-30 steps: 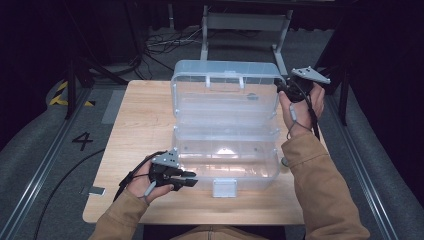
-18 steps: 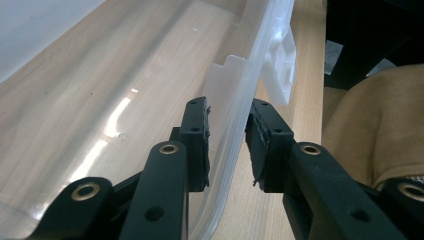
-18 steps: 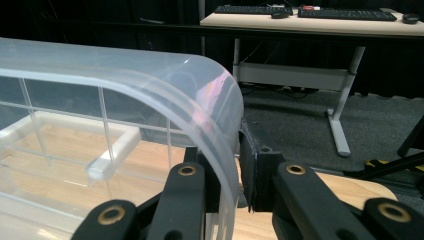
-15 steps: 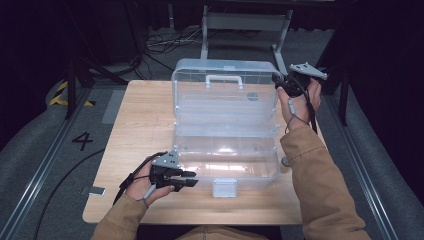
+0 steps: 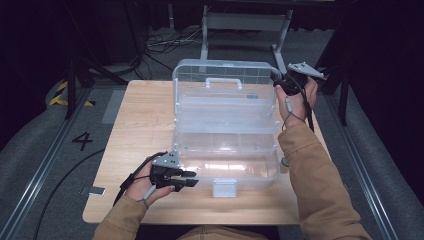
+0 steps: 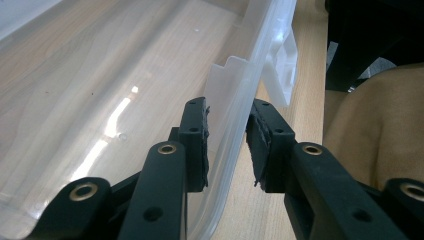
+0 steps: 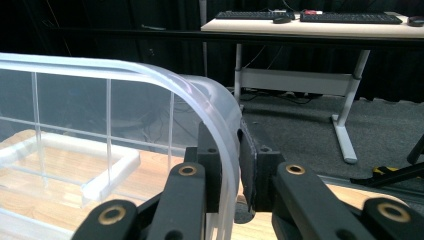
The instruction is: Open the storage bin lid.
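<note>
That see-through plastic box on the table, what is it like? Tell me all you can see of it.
The plastic box is clear, with a hinged lid standing open at the far side, a white handle on the lid and a white latch at the front. It looks empty and sits on the wooden table. The right gripper is shut on the lid's rim; the left gripper straddles the front wall, jaws apart.

Clear plastic toolbox point(image 5: 225, 130) lies open on table, lid upright
</note>
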### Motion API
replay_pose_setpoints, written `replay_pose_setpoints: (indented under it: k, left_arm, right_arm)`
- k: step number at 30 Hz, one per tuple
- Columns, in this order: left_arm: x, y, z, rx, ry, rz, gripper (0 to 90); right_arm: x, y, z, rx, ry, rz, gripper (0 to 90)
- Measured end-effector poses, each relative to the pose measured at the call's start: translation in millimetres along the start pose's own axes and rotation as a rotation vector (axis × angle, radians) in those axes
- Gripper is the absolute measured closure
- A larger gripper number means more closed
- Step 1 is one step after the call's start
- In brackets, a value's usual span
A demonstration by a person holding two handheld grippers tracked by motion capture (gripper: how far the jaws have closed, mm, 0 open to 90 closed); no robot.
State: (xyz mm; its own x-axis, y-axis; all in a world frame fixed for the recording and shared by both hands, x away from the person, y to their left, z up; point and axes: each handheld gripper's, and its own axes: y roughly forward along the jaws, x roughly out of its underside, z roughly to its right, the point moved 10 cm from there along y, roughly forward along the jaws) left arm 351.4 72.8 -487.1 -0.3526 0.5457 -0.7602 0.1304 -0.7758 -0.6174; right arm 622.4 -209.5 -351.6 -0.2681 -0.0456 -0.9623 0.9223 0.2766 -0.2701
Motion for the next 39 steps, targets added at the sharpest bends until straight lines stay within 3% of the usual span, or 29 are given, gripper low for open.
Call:
replay_pose_setpoints:
  k: [11, 25, 34, 39]
  left_arm:
    - [-0.2, -0.3, -0.4, 0.006, -0.003, -0.003, 70.9]
    - [-0.7, -0.3, -0.5, 0.033, -0.003, -0.005, 72.7]
    - [-0.5, -0.5, -0.4, 0.029, 0.0, -0.004, 72.8]
    - [-0.6, -0.4, -0.3, 0.03, -0.002, 0.001, 72.8]
  right_arm:
    - [3.4, 11.9, 3.0, -0.003, 0.018, 0.005, 80.9]
    - [9.0, 26.2, 7.0, -0.012, -0.001, 0.0, 80.8]
    - [16.9, 39.6, 11.6, -0.024, 0.012, -0.022, 80.7]
    - [19.7, 45.9, 12.1, -0.022, -0.004, -0.042, 81.0]
